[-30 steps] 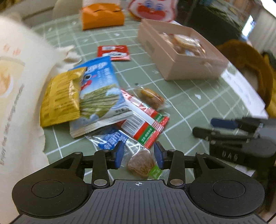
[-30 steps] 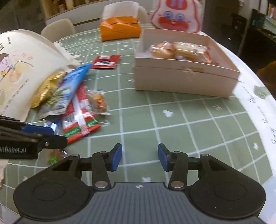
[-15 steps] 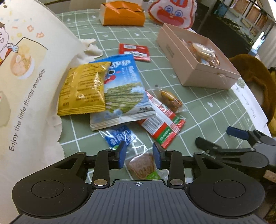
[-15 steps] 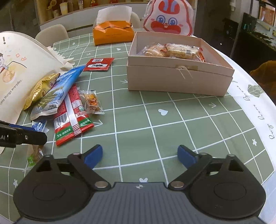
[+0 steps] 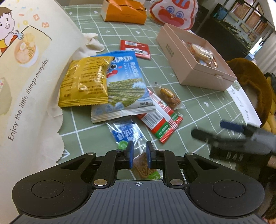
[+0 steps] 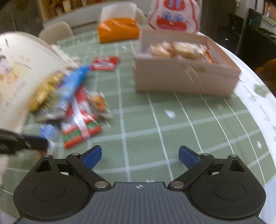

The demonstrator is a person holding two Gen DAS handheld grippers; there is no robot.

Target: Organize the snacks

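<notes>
Clear plastic cookie packet point(image 5: 143, 166) sits between the blue pads of the left gripper point(image 5: 139, 156); its fingers point(image 5: 129, 155) have just drawn in and now pinch the wrapper at the near edge of the worktop point(image 5: 198, 96). Round brown biscuit visible through the film, green label at the corner.

Just beyond the left gripper: a clear packet with blue print point(image 5: 125, 133), then a red-and-green strip pack point(image 5: 160, 120), a blue seaweed bag point(image 5: 124, 86) and a yellow snack bag point(image 5: 84, 82) overlapping the seaweed bag's left side. A small clear packet with an orange snack point(image 5: 169, 96) lies beside the strip pack. A red sachet point(image 5: 135, 49) lies apart, farther back.

Pink open box point(image 6: 186, 75) stands to the right on the green grid cloth, several wrapped snacks inside. Orange tissue box point(image 6: 119, 31) and a rabbit-faced bag point(image 6: 174, 15) behind it. Cream printed tote bag point(image 5: 22, 82) at far left.

Right gripper point(image 6: 140, 156) hovers over bare cloth, fingers point(image 6: 91, 156) spread wide, nothing between them. Right view is motion-blurred.
</notes>
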